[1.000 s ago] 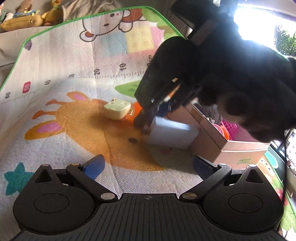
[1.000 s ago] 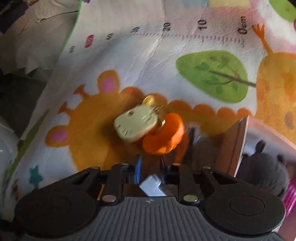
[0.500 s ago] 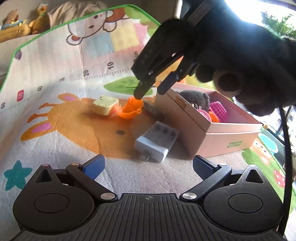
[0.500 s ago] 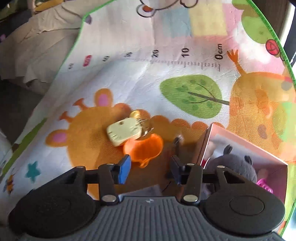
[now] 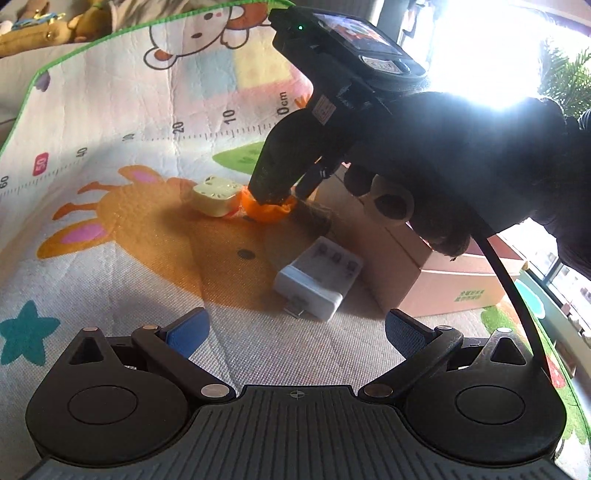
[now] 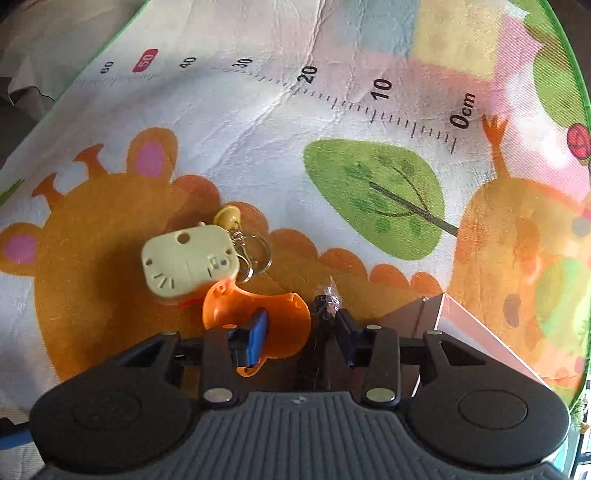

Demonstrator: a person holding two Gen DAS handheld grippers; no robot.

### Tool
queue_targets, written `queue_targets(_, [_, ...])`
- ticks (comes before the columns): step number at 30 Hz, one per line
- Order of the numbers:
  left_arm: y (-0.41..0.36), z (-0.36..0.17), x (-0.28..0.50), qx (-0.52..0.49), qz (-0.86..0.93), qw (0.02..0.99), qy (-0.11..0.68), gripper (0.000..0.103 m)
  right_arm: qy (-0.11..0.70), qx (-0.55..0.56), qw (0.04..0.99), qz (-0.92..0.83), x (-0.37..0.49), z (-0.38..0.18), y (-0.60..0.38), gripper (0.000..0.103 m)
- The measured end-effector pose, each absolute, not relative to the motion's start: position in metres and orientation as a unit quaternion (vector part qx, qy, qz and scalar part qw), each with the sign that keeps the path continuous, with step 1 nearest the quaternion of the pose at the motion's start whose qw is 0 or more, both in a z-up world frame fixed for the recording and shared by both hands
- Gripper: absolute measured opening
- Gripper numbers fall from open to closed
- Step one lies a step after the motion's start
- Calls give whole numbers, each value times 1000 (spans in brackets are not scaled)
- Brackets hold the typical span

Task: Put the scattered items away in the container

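An orange plastic cup-like toy (image 6: 258, 310) lies on the play mat next to a cream cat-face keychain (image 6: 190, 263). My right gripper (image 6: 301, 332) is open and down over the orange toy (image 5: 267, 210), its left finger inside the toy's hollow and its right finger beside a small dark wrapped item (image 6: 325, 299). The pink cardboard box (image 5: 443, 280) stands at the right; its corner (image 6: 461, 325) shows in the right wrist view. A white battery charger (image 5: 319, 280) lies on the mat beside the box. My left gripper (image 5: 295, 325) is open and empty, just short of the charger.
The keychain (image 5: 214, 195) also shows in the left wrist view, its metal ring (image 6: 255, 251) touching the orange toy. The mat's green edge (image 5: 92, 40) runs along the far side, with stuffed toys (image 5: 33, 33) beyond it. The gloved right hand (image 5: 461, 158) hangs above the box.
My right gripper let go of the white charger, which now lies beside the box, then moved forward and down onto the orange toy. The left gripper stayed open and shifted only slightly.
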State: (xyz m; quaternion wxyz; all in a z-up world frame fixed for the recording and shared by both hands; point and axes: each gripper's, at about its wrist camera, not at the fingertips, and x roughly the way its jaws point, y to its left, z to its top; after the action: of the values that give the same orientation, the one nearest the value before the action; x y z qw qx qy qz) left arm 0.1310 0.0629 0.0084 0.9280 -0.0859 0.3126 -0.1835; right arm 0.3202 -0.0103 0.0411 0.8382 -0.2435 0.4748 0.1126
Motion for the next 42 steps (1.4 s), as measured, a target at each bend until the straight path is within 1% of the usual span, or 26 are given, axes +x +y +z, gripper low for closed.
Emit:
queue_targets(2, [62,9,131,-85,-184,928,312,103,472,-232,841,124,314,50,-13,12])
queue_targets(4, [63,9,130,-85,-186,928,311,103,486,-184,843,142,305,62,-24,5])
queue_targets(8, [63,10,129,-86,-187,928,310,103,481,-149,845,181,268,82,-38,3])
queue_targets(13, [62,12,125,-73,-184,933,301,103,498,-89,828,242,220,96,-59,4])
queue_targets(17, [59,17,109,-38,-190,937,292,103,486,-71,825,279,194,104,-65,8])
queue_targets(19, [60,19,99,-30,-183,939,290,103,467,-95,833,279,184,104,-63,15])
queue_targets(20, [61,19,95,-27,-179,939,291,103,455,-117,840,272,180,101,-61,22])
queue_targets(21, [63,20,92,-25,-174,940,294,103,442,-146,846,259,177,95,-58,27])
queue_targets(23, [67,22,87,-20,-163,941,295,103,427,-192,849,247,173,81,-53,27])
queue_targets(25, [72,24,83,-15,-157,942,297,103,426,-208,844,252,169,69,-51,27])
queue_targets(28, [76,25,75,-6,-156,940,302,103,431,-190,840,269,166,57,-53,26])
queue_targets(29, [76,25,73,-3,-160,939,305,103,435,-180,839,272,167,54,-52,24])
queue_targets(30, [76,24,71,-1,-164,938,306,103,434,-172,841,275,166,52,-51,27])
queue_targets(32, [74,22,68,2,-168,936,309,103,433,-160,839,287,165,52,-47,29])
queue_targets(34, [72,21,65,2,-171,935,310,103,447,-127,825,321,162,55,-44,28])
queue_targets(37, [72,22,64,0,-174,936,307,103,445,-102,809,370,148,64,-41,28])
queue_targets(39, [73,23,63,-2,-175,936,305,103,431,-95,817,371,139,74,-49,28])
queue_targets(42, [74,23,63,-6,-176,936,305,103,395,-117,851,324,127,79,-66,29])
